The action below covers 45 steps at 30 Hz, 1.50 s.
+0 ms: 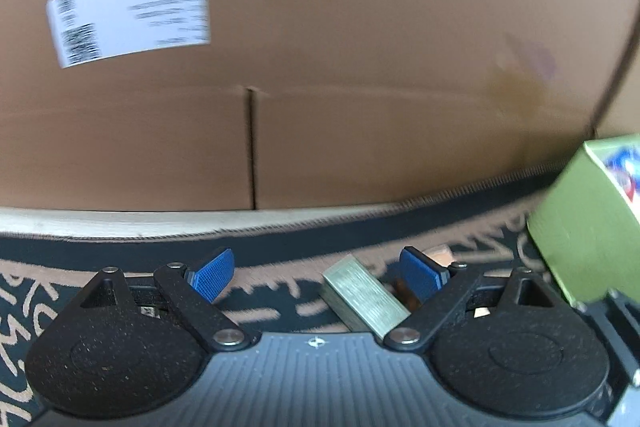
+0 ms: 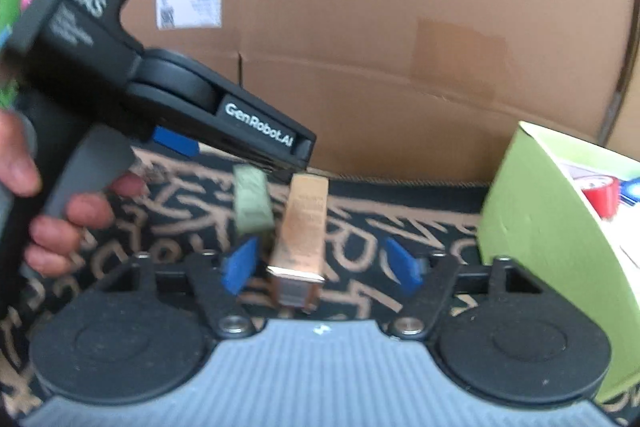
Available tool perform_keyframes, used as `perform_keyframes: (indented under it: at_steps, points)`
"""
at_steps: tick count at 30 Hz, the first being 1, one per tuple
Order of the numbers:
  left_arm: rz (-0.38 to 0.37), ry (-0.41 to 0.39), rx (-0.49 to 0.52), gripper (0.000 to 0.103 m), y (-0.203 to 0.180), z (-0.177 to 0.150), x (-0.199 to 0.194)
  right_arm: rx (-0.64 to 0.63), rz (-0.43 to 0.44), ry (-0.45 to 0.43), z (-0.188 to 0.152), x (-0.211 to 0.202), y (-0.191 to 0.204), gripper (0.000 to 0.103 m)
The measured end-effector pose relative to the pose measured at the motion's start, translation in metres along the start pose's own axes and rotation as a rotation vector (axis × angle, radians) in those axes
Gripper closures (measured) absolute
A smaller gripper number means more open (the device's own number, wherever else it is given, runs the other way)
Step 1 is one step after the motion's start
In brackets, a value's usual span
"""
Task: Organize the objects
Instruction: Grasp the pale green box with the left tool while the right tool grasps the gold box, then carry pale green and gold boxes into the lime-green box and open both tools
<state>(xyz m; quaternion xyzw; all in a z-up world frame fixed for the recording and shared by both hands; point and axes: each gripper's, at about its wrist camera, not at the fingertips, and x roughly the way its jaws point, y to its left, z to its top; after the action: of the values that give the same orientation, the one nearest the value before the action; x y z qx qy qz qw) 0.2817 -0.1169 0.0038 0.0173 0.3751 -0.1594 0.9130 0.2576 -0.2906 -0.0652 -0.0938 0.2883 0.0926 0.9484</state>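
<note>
The left gripper [image 2: 256, 163] reads "GenRobot.AI" in white on its black side and "DAS" higher on the body; a hand [image 2: 60, 219] grips its handle. A white label [image 1: 132, 9] on the cardboard box [image 1: 360, 67] is too blurred to read. On the black rug with tan scribbles [image 2: 380, 227] lie a pale green bar [image 1: 364, 297] and a copper bar [image 2: 302, 239], side by side. The left jaws stand wide and released, the green bar between them untouched. The right gripper [image 2: 320, 267] straddles the copper bar with jaws apart, not pressing it. A lime green box [image 2: 552, 247] stands at right.
</note>
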Motion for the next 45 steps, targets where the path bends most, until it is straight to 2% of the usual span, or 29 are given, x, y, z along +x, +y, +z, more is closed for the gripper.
perform_keyframes:
  at_steps: [1, 4, 7, 9, 10, 11, 12, 13, 15, 19, 23, 24, 26, 28, 29, 30, 32, 38, 45]
  points:
    - [0.005, 0.005, 0.035, 0.01, -0.005, -0.001, -0.001, -0.004, -0.019, 0.008, -0.002, -0.001, -0.001, 0.07]
    - [0.022, 0.0, 0.124, 0.01, -0.017, -0.003, -0.007, 0.033, -0.054, 0.04, -0.008, 0.001, -0.008, 0.072]
    - [-0.007, -0.007, 0.15, 0.013, -0.023, -0.007, -0.008, 0.043, -0.019, 0.033, -0.011, -0.005, -0.006, 0.072]
    - [-0.034, 0.011, 0.161, 0.038, -0.026, -0.011, -0.008, 0.038, 0.019, 0.033, -0.013, -0.008, -0.002, 0.072]
    - [-0.05, 0.032, 0.16, 0.056, -0.026, -0.013, -0.004, 0.032, 0.029, 0.034, -0.014, -0.008, 0.0, 0.072]
    - [-0.048, 0.011, 0.168, 0.065, -0.027, -0.015, -0.005, 0.026, 0.024, 0.033, -0.015, -0.008, 0.002, 0.072]
    - [-0.044, 0.013, 0.19, 0.067, -0.029, -0.015, -0.006, 0.029, 0.013, 0.029, -0.015, -0.007, 0.002, 0.071]
    - [-0.051, 0.017, 0.198, 0.074, -0.029, -0.014, -0.008, 0.037, 0.009, 0.026, -0.012, -0.009, -0.002, 0.067]
    - [-0.063, 0.032, 0.179, 0.074, -0.026, -0.011, -0.006, 0.065, 0.002, 0.017, -0.01, -0.012, -0.007, 0.06]
    - [-0.008, 0.033, 0.161, 0.068, -0.024, -0.009, -0.007, 0.092, -0.01, 0.004, -0.007, -0.011, -0.011, 0.059]
    - [-0.031, 0.045, 0.186, 0.068, -0.026, -0.011, -0.008, 0.115, -0.011, 0.003, 0.0, 0.004, -0.013, 0.06]
    - [-0.03, 0.05, 0.193, 0.068, -0.026, -0.012, -0.007, 0.121, -0.004, 0.022, 0.001, 0.008, -0.014, 0.061]
    - [-0.04, 0.046, 0.202, 0.068, -0.024, -0.014, -0.006, 0.147, 0.027, 0.037, 0.001, 0.009, -0.019, 0.072]
    - [-0.059, 0.047, 0.187, 0.068, -0.018, -0.012, -0.006, 0.173, 0.042, 0.036, 0.0, 0.009, -0.024, 0.075]
    - [-0.066, 0.045, 0.175, 0.076, -0.016, -0.012, -0.006, 0.179, 0.049, 0.036, -0.001, 0.008, -0.027, 0.078]
    - [-0.076, 0.042, 0.16, 0.079, -0.014, -0.012, -0.005, 0.179, 0.05, 0.035, -0.001, 0.007, -0.027, 0.079]
    - [-0.108, 0.042, 0.116, 0.079, -0.009, -0.01, -0.007, 0.173, 0.052, 0.029, -0.002, 0.005, -0.028, 0.08]
    - [-0.219, -0.017, 0.022, 0.079, -0.008, 0.0, -0.031, 0.167, 0.005, -0.082, 0.002, -0.03, -0.031, 0.08]
    - [-0.324, -0.151, -0.052, 0.079, -0.021, 0.009, -0.08, 0.189, -0.082, -0.239, 0.012, -0.077, -0.052, 0.08]
